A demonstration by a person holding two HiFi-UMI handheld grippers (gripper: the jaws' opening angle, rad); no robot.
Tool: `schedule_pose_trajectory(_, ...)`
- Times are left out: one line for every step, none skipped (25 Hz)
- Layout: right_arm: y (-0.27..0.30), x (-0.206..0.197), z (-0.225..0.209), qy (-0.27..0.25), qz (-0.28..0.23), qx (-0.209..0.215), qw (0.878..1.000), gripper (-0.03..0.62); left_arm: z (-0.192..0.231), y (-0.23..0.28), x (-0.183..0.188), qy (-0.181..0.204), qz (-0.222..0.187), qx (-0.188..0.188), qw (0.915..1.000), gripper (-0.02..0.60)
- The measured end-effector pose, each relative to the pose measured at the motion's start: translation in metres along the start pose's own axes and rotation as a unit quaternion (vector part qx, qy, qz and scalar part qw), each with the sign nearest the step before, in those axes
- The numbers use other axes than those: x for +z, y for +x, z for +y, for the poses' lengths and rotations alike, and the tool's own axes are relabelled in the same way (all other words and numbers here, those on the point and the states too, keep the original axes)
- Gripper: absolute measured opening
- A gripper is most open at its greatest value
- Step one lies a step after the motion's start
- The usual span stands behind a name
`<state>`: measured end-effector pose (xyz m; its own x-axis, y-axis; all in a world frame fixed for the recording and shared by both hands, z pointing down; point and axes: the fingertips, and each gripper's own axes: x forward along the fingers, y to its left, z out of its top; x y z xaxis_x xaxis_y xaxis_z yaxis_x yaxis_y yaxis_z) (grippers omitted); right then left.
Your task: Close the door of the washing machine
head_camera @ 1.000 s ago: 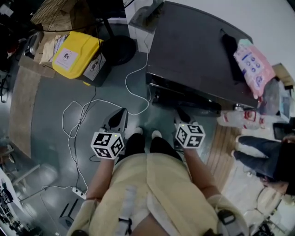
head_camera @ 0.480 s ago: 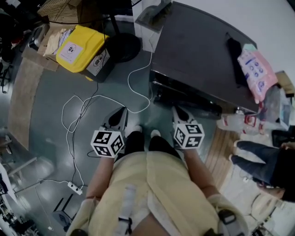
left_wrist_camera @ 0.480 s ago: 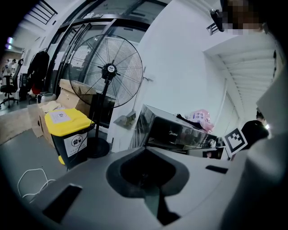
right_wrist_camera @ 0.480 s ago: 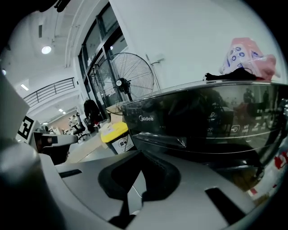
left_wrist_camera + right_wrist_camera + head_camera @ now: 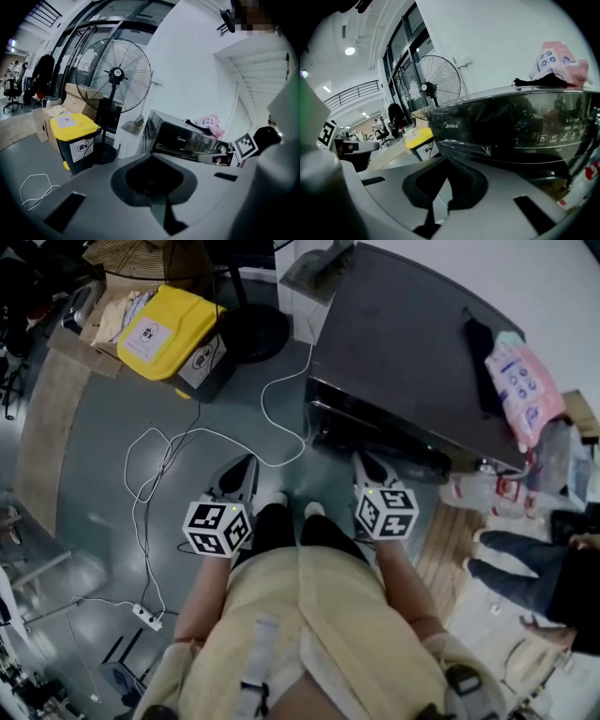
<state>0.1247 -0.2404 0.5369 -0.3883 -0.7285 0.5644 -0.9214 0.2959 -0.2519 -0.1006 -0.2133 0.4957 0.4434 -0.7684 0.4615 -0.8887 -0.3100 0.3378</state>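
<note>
Overhead and gripper-mounted views of a person in a pale yellow garment standing on a grey floor before a dark, glossy, box-shaped washing machine.

Left gripper: held low in front of the person's left leg, with its marker cube nearest the camera. Its grey jaws are closed together with nothing between them. It points across open floor, well apart from the machine.

Right gripper: held in front of the right leg, with its marker cube behind the tip. Its jaws are likewise pressed together and empty. The tip lies just short of the machine's front edge and does not touch it.

Washing machine: at upper right in the head view, its front facing the person. In the right gripper view the dark reflective front fills the field directly ahead of the closed jaws. Whether the door sits flush cannot be judged from these views.

Surroundings: a pink printed plastic bag and a black cloth lie on the machine's top. A thin white cable loops over the floor from the machine toward a white power strip. A black bin with a yellow lid stands beside the round black base of a pedestal fan. A second person's legs in blue trousers stand at right.
</note>
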Motion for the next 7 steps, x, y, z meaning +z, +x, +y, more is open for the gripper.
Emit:
schedule_pose_trajectory(-0.0004, 0.0008, 0.0000, -0.001, -0.001, 0.001, 1.000, 0.005, -0.0001, -0.0007, -0.0007, 0.000, 0.000, 0.002, 1.0000, 0.003)
schedule_pose_trajectory(-0.0008, 0.0011, 0.0002, -0.002, -0.001, 0.003, 1.000, 0.005, -0.0003, -0.0015, -0.0017, -0.001, 0.000, 0.004, 1.0000, 0.003)
schedule_pose_trajectory(-0.0015, 0.0007, 0.0003, -0.002, -0.001, 0.004, 1.000, 0.005, -0.0007, -0.0023, -0.0028, -0.001, 0.001, 0.005, 1.0000, 0.003)
schedule_pose_trajectory(-0.0024, -0.0003, 0.0000, -0.001, 0.000, 0.005, 1.000, 0.005, -0.0016, -0.0030, -0.0040, -0.002, 0.001, 0.006, 1.0000, 0.003)
schedule_pose_trajectory(-0.0033, -0.0015, -0.0008, -0.001, 0.001, 0.005, 1.000, 0.005, -0.0029, -0.0034, -0.0051, -0.002, 0.001, 0.006, 1.0000, 0.003)
schedule_pose_trajectory(-0.0043, -0.0028, -0.0019, -0.001, 0.002, 0.006, 1.000, 0.005, -0.0045, -0.0036, -0.0061, -0.002, 0.002, 0.006, 1.0000, 0.003)
schedule_pose_trajectory(-0.0052, -0.0040, -0.0032, 0.000, 0.002, 0.006, 1.000, 0.005, -0.0062, -0.0038, -0.0071, -0.002, 0.002, 0.006, 1.0000, 0.003)
